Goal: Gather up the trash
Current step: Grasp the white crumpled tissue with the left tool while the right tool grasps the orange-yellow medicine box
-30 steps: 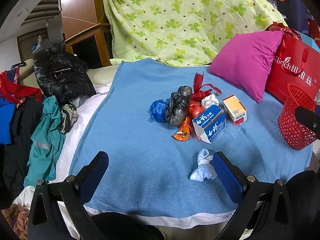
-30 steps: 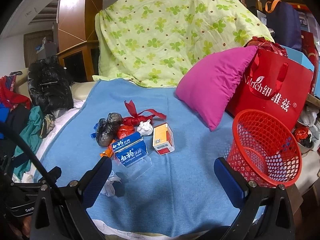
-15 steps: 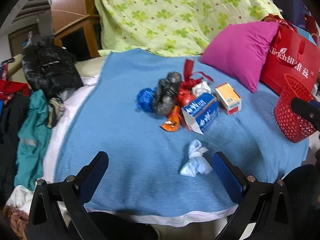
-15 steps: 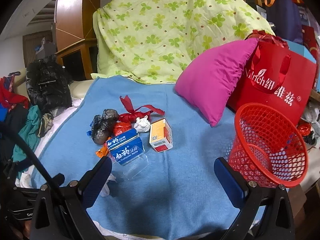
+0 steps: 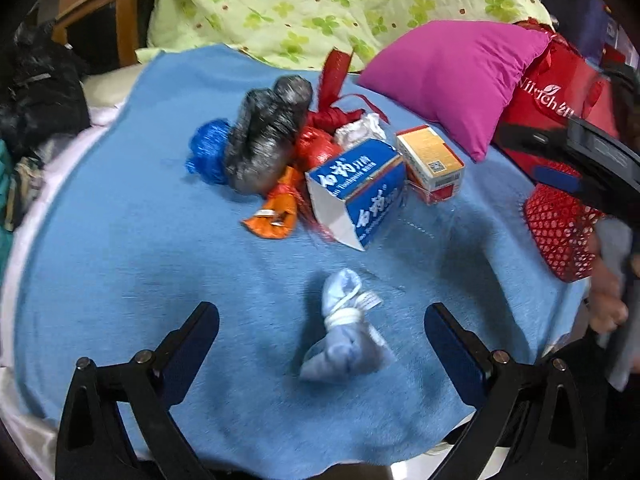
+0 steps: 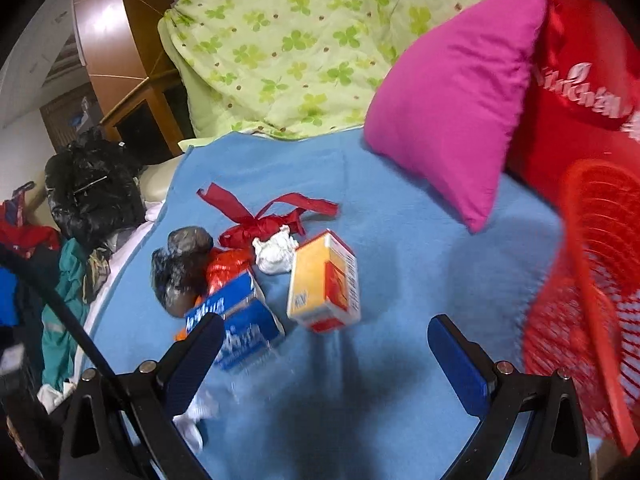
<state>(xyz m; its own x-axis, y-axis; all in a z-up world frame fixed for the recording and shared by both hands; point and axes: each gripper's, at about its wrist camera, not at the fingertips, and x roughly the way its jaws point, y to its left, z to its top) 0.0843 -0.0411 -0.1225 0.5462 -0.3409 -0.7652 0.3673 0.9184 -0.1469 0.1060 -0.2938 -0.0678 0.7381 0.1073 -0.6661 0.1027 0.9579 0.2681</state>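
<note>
Fingers [image 5: 192, 340] of the left gripper [image 5: 322, 344] spread wide around the knotted pale bag [image 5: 344, 336] near the blue blanket's [image 5: 120, 264] front edge; right gripper [image 6: 324, 354] gapes before the orange box [image 6: 324, 280], red basket [image 6: 592, 280] alongside for drops.

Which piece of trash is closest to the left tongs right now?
The pale blue knotted wad, lying alone between the open left tongs, apart from the pile.
</note>
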